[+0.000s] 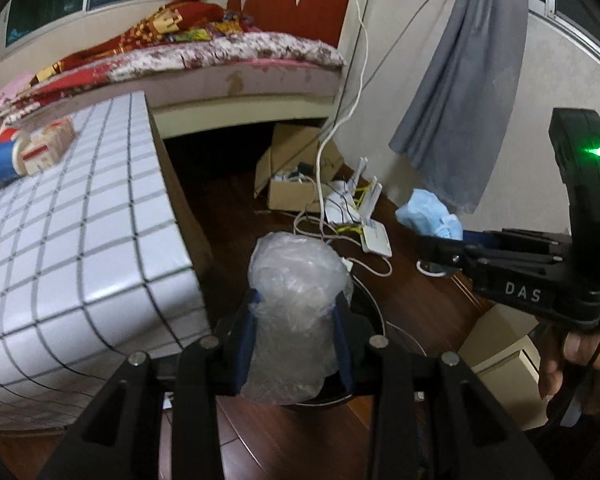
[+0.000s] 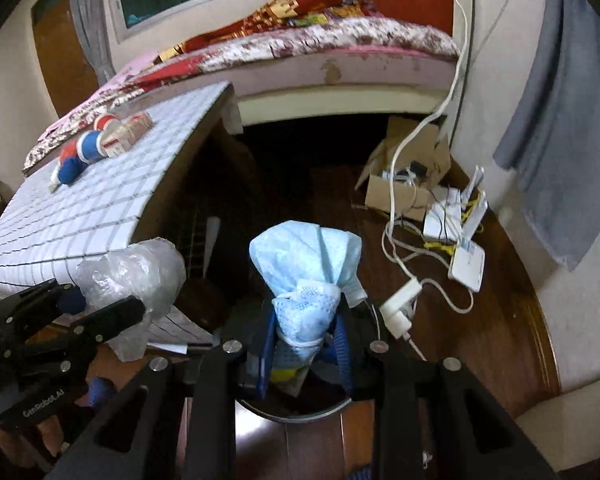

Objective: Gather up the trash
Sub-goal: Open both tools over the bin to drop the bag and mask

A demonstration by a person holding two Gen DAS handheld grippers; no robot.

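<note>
Left gripper point(image 1: 296, 312): jaws closed on a crumpled clear plastic bag point(image 1: 296, 280), which stands up between the blue finger pads point(image 1: 249, 332) and bulges above the fingertips. Beneath it, a dark round bin point(image 1: 374, 316) sits on the wooden floor point(image 1: 284, 440), its rim partly hidden.

Right gripper point(image 2: 306, 336): jaws clamped on a bunched light-blue face mask point(image 2: 306, 264), which fans out above the fingers; a yellowish scrap is pinched lower down, identity unclear. The same bin's rim point(image 2: 300, 416) shows just below.

The grid-patterned table point(image 1: 80, 240) stands beside the left gripper. A white router point(image 2: 466, 258) and cables point(image 2: 396, 240) lie on the floor beyond.
</note>
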